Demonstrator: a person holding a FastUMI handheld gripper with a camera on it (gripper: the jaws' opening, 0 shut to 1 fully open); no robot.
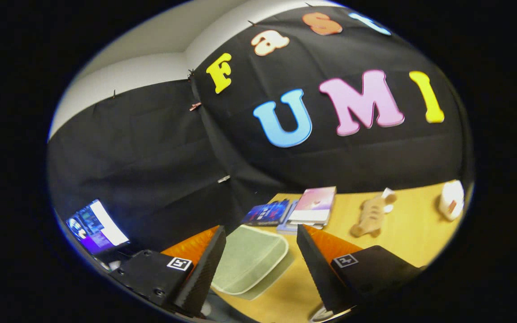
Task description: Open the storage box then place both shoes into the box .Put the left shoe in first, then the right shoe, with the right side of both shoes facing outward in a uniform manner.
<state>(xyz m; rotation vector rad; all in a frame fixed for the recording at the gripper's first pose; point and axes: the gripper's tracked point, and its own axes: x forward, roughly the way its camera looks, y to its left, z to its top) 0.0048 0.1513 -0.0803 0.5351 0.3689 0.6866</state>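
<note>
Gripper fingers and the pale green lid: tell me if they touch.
Apart. In the gripper view the open gripper has table visible between its fingers and the pale green lid, which lies on the table.

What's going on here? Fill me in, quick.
A person is holding a handheld gripper over a wooden table, its fingers spread open with nothing between them. A pale green lidded storage box lies in the gap just ahead of the fingers. Beyond it sit a stack of books, a tan plush toy and a white object. The box looks closed.
</note>
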